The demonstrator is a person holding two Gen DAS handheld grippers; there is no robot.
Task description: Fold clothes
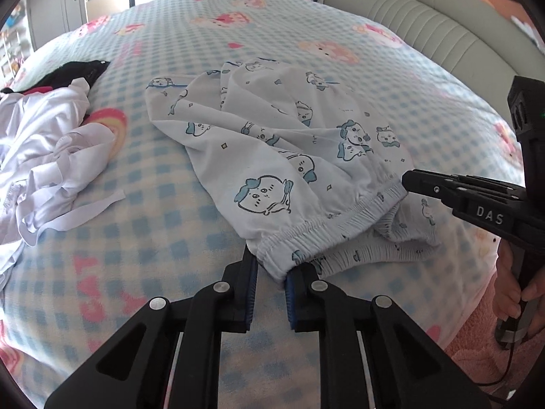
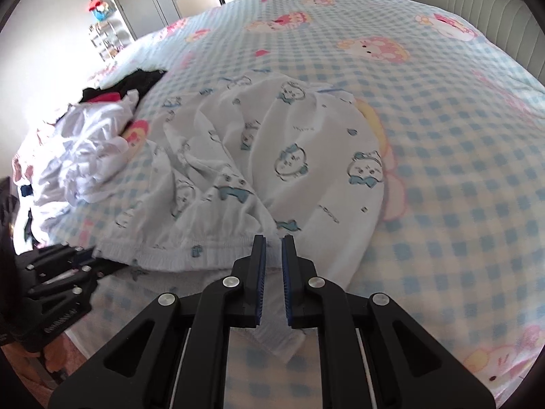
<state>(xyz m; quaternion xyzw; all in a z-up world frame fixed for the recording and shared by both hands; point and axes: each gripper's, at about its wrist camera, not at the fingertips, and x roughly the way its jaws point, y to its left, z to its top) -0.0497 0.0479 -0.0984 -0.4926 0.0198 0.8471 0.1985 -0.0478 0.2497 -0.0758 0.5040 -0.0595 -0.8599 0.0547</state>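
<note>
The shorts (image 1: pixel 289 156) lie crumpled on the bed (image 1: pixel 170 211), directly ahead of both grippers, waistband nearest the tools and leg openings at the far end. The left gripper (image 1: pixel 270 269) has its jaws drawn narrow on one end of the elastic waistband (image 1: pixel 327 225); the gathered hem fills the gap between the pads, so this corner reads as gripped. The right gripper (image 2: pixel 272 242) sits at the other end of the waistband with its jaws nearly together; in the right wrist view a fold of fabric runs between and below the fingers, so it appears clamped on cloth, though the contact point itself is hidden by the pads. Handling judgement: the garment is thin printed cotton, light, fully limp and not fragile; it will sag and bunch wherever unsupported and will not hold a crease unless pressed flat. The elastic band is the thickest, least slippery part and the proper place to grip, one tool at each end, so that tension between them spreads the cloth. Grip on a single thin layer further in is likely to slip or pull only the top ply. To the left of the left gripper, well apart from the shorts, lie a white garment (image 1: pixel 51 143) and a black garment (image 1: pixel 78 71), both unfolded.
</note>
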